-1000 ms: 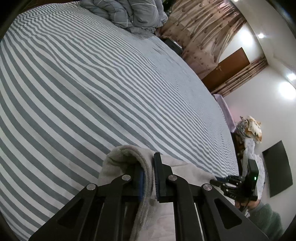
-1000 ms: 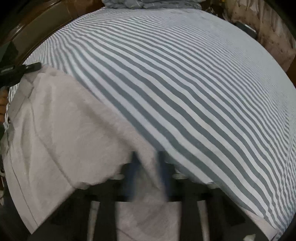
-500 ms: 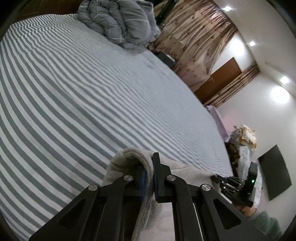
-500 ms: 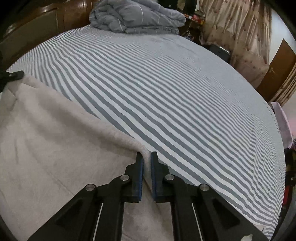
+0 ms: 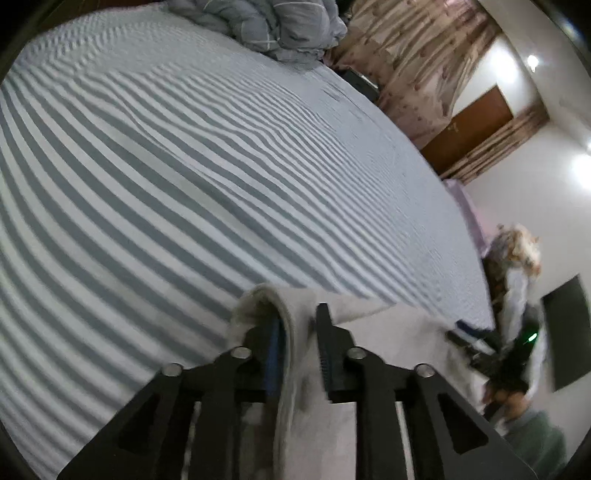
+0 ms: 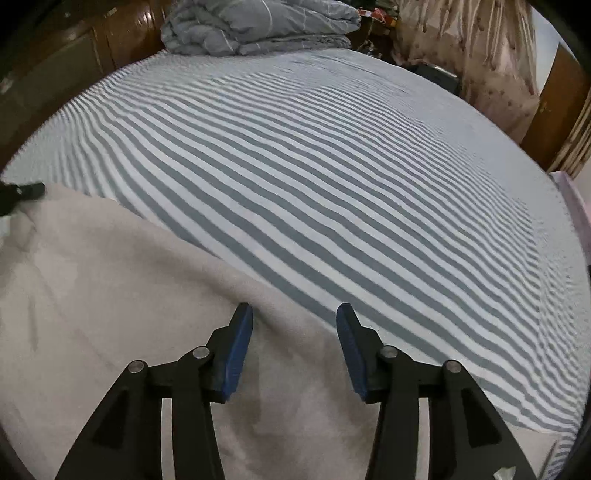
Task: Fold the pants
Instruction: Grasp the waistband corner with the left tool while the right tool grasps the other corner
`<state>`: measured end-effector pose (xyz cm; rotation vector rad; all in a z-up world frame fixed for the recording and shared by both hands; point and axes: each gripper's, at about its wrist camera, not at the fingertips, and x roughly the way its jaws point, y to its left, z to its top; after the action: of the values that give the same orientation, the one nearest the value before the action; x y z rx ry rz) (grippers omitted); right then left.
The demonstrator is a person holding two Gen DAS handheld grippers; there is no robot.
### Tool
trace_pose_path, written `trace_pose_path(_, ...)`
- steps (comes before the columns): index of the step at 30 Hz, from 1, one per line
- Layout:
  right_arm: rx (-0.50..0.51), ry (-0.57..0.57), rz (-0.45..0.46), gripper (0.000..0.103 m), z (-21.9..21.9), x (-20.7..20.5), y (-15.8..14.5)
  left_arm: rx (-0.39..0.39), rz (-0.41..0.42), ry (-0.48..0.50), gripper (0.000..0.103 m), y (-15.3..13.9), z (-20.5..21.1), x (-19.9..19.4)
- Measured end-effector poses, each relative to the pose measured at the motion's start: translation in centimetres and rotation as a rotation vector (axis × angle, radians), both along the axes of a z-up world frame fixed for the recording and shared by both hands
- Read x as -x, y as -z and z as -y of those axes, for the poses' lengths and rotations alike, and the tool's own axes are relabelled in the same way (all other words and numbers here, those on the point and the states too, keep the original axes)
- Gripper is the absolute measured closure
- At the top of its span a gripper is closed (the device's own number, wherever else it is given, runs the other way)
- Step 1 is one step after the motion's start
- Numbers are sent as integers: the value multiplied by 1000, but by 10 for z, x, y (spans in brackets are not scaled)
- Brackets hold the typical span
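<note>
Pale grey pants [image 6: 122, 332] lie spread on the near edge of the striped bed [image 6: 332, 177], a folded duvet [image 6: 258, 26] at its far end. Right hand-held gripper [image 6: 294, 314]: jaws spread wide over the cloth's edge, gripping nothing. Left hand-held gripper [image 5: 298, 321]: blurred, but a fold of fabric seems loosely pinched between its narrowly parted jaws.

From 11 to 2 o'clock the striped bed [image 6: 332, 177] lies flat and open; only the folded duvet [image 6: 258, 26] blocks the far end at 12.
</note>
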<state>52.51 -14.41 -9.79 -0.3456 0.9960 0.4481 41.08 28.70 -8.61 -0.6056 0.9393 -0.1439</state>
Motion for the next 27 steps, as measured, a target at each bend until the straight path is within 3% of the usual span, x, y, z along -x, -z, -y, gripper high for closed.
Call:
trace_pose_path(1,-4,-3,4,55,1,2,-3,-10,11,8,76,-4,-2,3)
trace_pose_path(4,-6,-28,2,51,6,16,-6,-33,16,6,50,-9,-12,16)
trace_pose_path(5,-5,-32,-6,51,8,19,-5,-26,22,6,46,-9,-15,19)
trace_pose_path(11,3,-49,-22,51,28,24,-4,72,-9,140,44,4,-5,1)
trace_pose_path(15,15,-62,-31,51,33,17,-1,80,-56,150,44,18,2,-22)
trace_pose_path(19,18,-100,-52,52,30,7,7,93,-33,166,38,22,7,-29)
trace_pose_path(24,0,-146,-100,53,13,-8,27,33,1,215,37,19,18,-26)
trace_pose_path(25,-18,-148,-103,54,9,-11,28,9,8,224,45,17,21,-24)
trace_pose_path(26,-46,-147,-111,58,6,-13,29,-5,16,237,77,15,25,-23)
trace_pose_path(27,-60,-145,-116,61,5,-14,28,29,-4,278,90,19,30,-25)
